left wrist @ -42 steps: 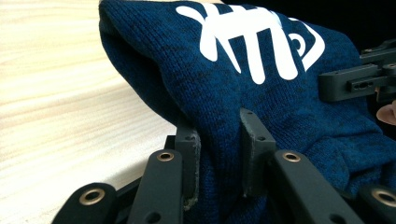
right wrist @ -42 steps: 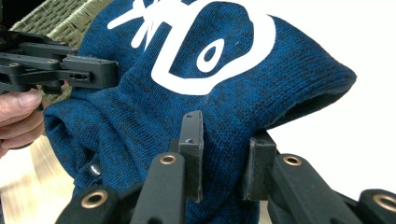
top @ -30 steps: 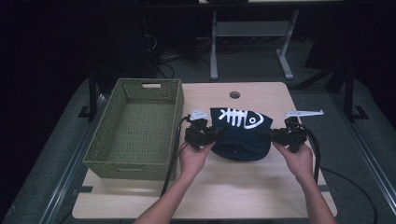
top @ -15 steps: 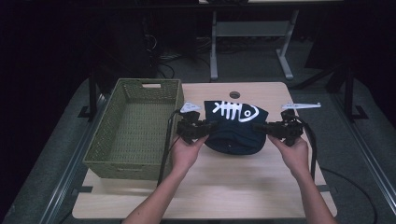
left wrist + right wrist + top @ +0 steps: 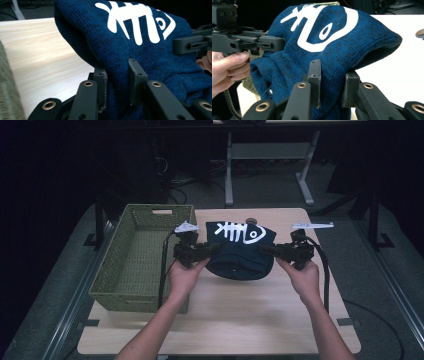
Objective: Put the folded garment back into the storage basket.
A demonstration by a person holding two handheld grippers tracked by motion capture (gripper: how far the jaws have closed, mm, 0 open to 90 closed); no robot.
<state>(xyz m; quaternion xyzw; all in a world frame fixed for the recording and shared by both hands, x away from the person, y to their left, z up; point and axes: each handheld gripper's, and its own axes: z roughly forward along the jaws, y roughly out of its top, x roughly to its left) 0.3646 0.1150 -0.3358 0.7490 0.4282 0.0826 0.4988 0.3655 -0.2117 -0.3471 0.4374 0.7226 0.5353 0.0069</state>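
Both grippers have the blue knit hat [image 5: 239,251] pinched between them. The left gripper [image 5: 212,248] is clamped on one edge, the right gripper [image 5: 264,250] on the opposite edge, so the hat hangs stretched in the gap over the table [image 5: 225,320]. The fish-bone print [image 5: 239,232] faces up. Up close, knit bunches between each pair of jaws, so the pads are mostly buried in fabric. The hat's underside is hidden, and I can't tell whether it touches the wood. The basket [image 5: 131,270] sits just outside the left gripper.

High view looks down; both gripper views closely share the blue knit hat [image 5: 239,251].
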